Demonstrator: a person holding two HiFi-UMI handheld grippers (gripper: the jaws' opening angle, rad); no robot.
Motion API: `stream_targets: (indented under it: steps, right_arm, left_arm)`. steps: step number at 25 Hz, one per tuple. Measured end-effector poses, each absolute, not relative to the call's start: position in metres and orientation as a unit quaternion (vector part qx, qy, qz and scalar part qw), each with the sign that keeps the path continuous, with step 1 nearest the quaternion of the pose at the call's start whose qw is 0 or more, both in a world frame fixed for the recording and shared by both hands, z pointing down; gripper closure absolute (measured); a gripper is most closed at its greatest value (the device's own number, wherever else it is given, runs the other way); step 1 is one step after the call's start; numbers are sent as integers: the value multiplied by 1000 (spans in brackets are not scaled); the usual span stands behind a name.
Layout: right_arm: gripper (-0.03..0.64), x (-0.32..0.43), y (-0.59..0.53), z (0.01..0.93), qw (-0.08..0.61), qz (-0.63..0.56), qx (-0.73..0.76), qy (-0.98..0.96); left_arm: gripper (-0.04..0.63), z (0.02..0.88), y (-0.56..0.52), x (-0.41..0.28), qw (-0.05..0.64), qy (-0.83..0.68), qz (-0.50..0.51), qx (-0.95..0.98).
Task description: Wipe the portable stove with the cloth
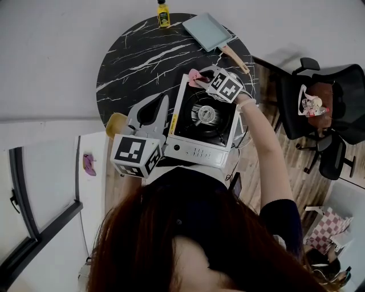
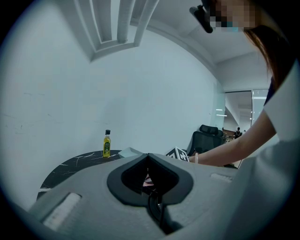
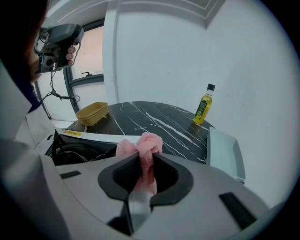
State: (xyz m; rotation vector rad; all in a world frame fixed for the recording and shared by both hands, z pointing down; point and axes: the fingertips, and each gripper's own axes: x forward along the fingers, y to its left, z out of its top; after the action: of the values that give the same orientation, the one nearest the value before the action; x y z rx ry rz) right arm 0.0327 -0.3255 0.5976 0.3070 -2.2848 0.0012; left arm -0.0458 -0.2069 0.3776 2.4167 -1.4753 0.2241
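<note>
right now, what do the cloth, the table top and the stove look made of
Cloth: soft pink terry-like fabric, fuzzy, bunched. Table top: black with white veins, slight sheen; marble or a lookalike. Stove: smooth white casing, probably painted metal.

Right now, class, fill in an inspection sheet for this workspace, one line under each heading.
Surface: round black marble table; portable stove at its near side.
Job's things: portable stove; pink cloth at its far edge.
Clutter: oil bottle, grey pan, tan dish.
Grippers: right gripper shut on pink cloth; left gripper shut, empty, beside the stove.
Cables: thin cable below left gripper's handle.
Surroundings: white wall, window, office chairs.
</note>
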Motion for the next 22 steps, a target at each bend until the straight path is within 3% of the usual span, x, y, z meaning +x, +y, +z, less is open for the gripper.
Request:
stream_targets:
  steps: [22]
  right_arm:
    - [543,48,-320,599,416,18,112,-902]
  left_arm:
    - [583,377,-206,-43,149,-511,80,843]
